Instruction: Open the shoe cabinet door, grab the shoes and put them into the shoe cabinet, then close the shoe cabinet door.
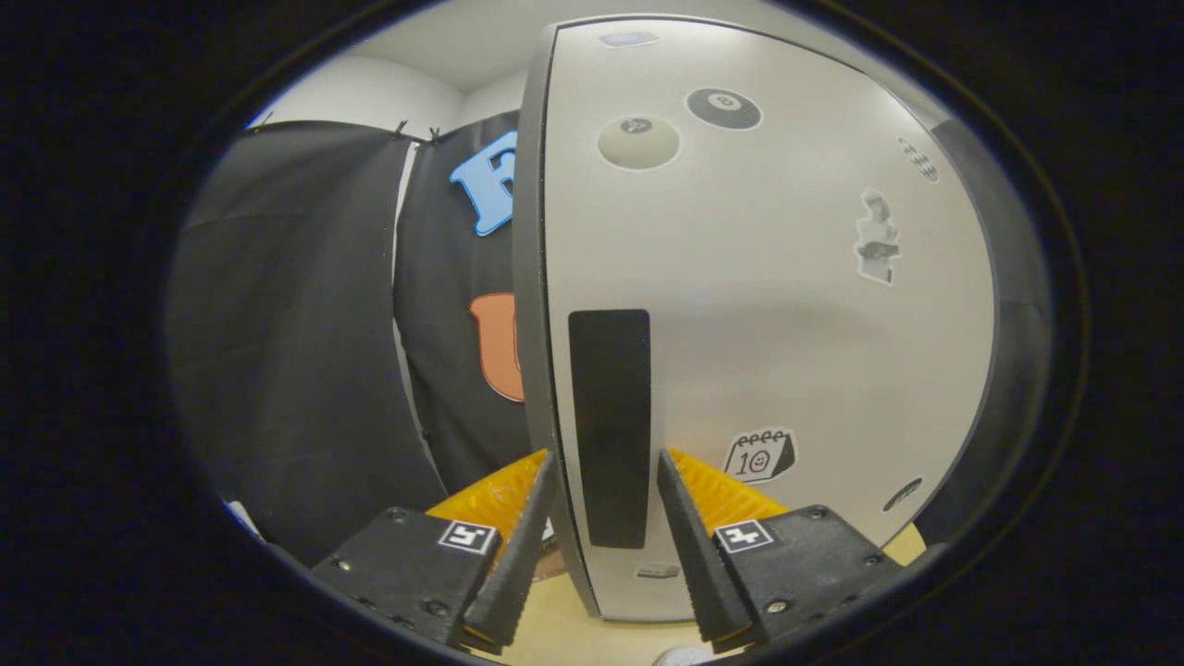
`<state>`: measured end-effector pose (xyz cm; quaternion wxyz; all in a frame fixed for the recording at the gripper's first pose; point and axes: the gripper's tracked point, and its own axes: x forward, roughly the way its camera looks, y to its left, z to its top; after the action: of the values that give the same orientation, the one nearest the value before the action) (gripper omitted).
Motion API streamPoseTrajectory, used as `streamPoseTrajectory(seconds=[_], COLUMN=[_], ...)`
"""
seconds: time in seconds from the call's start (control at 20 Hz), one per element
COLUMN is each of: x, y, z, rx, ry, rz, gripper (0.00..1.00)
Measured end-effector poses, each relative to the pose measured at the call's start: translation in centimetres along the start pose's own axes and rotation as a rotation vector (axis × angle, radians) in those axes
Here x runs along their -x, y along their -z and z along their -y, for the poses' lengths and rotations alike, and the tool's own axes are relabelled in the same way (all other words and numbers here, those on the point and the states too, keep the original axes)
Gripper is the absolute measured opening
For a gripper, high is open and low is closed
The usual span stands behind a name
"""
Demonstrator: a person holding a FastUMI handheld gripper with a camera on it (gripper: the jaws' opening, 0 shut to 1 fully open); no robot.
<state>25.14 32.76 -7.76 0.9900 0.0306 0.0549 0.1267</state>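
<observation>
Straddling the free edge of the shoe cabinet door [768, 305] with the gripper [606, 462], fingers spread fairly wide, one finger on the outer side of the edge, the other against the door face. Framing the dark vertical handle strip [610, 425] between the fingertips, contact with it not clear. Sitting just beyond the right finger: a calendar sticker [758, 455]. Showing farther up the door: two billiard-ball stickers [638, 141]. Hanging beyond the left finger, past the door edge: black booth cloth [296, 342]. Lying under both fingers: pale floor [564, 638].
</observation>
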Motion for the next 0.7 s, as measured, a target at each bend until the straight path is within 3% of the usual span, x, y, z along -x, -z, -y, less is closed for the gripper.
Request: streamPoseTrajectory(seconds=[0.05, 0.15, 0.45, 0.7], x=[0.0, 0.0, 0.7, 5.1], y=[-0.1, 0.0, 0.3, 0.9], z=[0.7, 0.7, 0.6, 0.6], rx=[0.006, -0.008, -0.025, -0.023], ry=[0.046, 0.06, 0.017, -0.052], rz=[-0.003, -0.016, -0.029, -0.031], gripper=[0.61, 0.38, 0.3, 0.29])
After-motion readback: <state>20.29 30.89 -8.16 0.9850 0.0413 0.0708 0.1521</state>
